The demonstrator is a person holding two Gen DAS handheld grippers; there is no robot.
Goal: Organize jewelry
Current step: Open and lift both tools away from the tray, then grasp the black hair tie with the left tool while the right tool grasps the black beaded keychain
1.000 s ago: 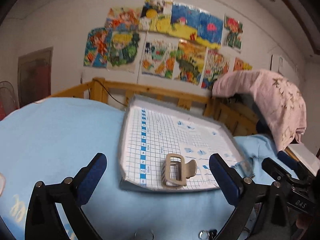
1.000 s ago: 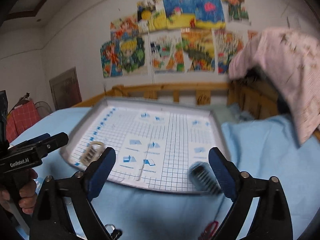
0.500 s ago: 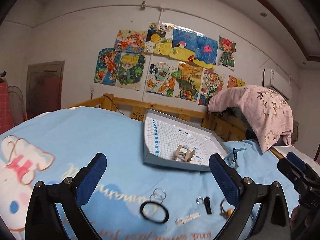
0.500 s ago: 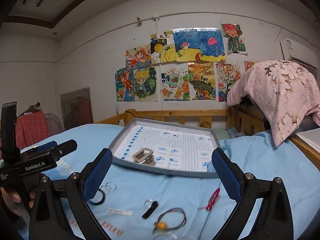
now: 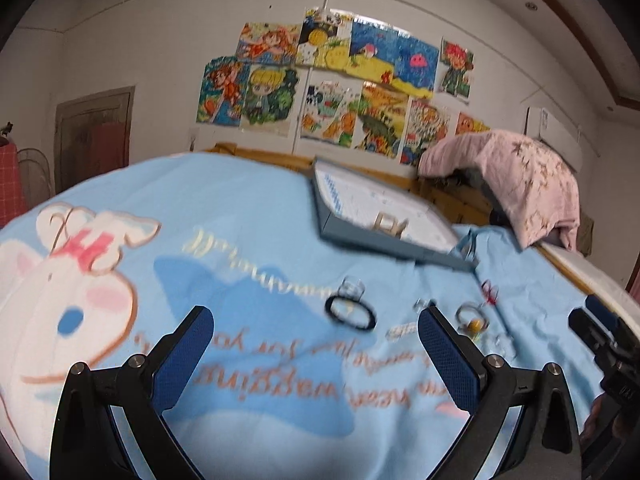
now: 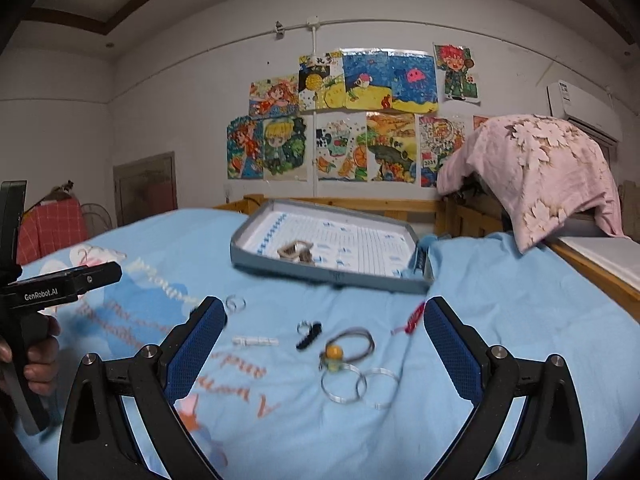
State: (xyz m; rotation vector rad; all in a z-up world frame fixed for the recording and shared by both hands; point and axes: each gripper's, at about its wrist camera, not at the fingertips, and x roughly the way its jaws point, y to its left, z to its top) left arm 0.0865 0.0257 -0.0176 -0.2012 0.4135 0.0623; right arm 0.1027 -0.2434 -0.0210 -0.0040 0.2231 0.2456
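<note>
A big bed with a light blue cartoon blanket [image 6: 520, 320] fills both views. A pink flowery cloth [image 6: 552, 168] hangs over the wooden rail at the bed's far right corner. A flat grey tray with a white grid sheet inside [image 6: 340, 276] lies near the far edge of the bed. A beige plastic hair claw clip [image 6: 296, 251] sits inside the tray, near its front wall.

The left gripper [image 5: 316, 344] has its blue fingers [image 5: 184, 356] spread wide apart, with nothing between them. The right gripper [image 6: 324, 344] also has its fingers [image 6: 196, 348] released and wide, holding nothing.

Small jewelry lies on the blanket in the middle of the bed, in front of the tray. There is a black round hair band [image 5: 351, 312], a thin band with a yellow bead [image 6: 344, 350], two clear rings touching each other [image 6: 360, 386], a small white bar clip [image 6: 255, 341], a small black clip [image 6: 309, 335] and a little red thing [image 6: 412, 318].
</note>
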